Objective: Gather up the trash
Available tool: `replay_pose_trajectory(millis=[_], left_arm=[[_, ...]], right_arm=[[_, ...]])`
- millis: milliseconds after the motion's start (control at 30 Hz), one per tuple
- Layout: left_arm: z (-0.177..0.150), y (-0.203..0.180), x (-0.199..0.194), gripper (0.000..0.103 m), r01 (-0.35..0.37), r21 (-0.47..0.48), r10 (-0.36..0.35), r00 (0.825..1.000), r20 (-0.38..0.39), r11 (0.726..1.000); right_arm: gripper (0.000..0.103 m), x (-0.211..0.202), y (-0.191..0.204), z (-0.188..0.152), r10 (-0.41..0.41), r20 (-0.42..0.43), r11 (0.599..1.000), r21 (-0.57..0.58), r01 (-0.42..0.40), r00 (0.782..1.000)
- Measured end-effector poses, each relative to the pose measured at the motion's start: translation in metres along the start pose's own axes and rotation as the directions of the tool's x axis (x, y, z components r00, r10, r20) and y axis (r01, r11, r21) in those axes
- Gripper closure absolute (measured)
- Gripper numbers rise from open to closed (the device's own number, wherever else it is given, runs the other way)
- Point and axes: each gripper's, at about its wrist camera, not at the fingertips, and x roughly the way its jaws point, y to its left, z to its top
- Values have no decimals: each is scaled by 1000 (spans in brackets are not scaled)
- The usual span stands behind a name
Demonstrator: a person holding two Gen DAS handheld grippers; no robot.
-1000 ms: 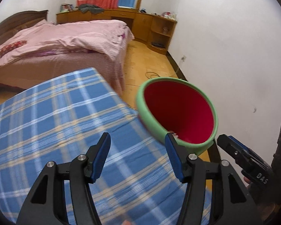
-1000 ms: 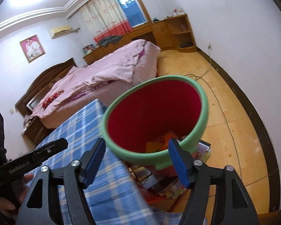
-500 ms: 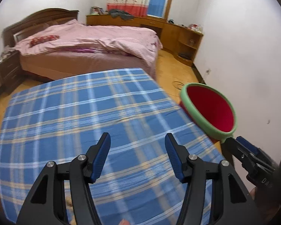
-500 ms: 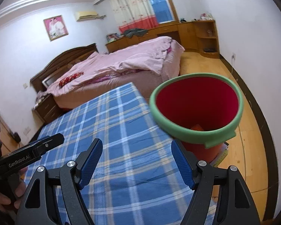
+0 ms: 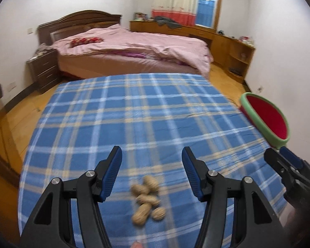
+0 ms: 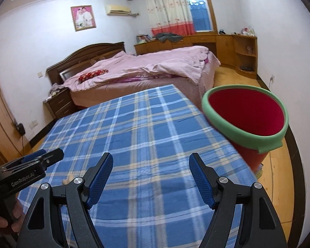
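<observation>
Left hand-held gripper gapes empty above the peanuts. Right hand-held gripper is opening, empty. Take one shell, then the bin.

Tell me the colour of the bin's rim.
Green, around a red inside; the bin shows best in the right wrist view.

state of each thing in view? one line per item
left gripper: open, nothing between the fingers
right gripper: jaws opening, nothing between them
peanuts: small pile lying on the plaid cloth, untouched
plaid cloth: spread flat over the table
bin: upright beside the table, mouth open
</observation>
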Motion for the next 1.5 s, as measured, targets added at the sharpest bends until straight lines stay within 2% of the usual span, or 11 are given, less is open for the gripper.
replay_pose_trajectory(millis=[33, 200, 400, 1500], left_arm=[[-3, 2, 0, 43, -7, -4, 7, 1000, 0, 1000], [-22, 14, -3, 43, -76, -25, 77, 996, 38, 997], [-33, 18, -5, 43, -116, -22, 117, 990, 75, 993], [-38, 17, -3, 43, -109, -36, 112, 990, 87, 993]], right_arm=[[18, 1, 4, -3, 0, 2, 1000, -11, 0, 1000], [18, 1, 14, -12, 5, 25, 999, -41, -4, 1000], [18, -2, 20, -22, -7, 78, 998, -63, 12, 997], [18, 1, 16, -29, -9, 61, 997, -70, 13, 998]])
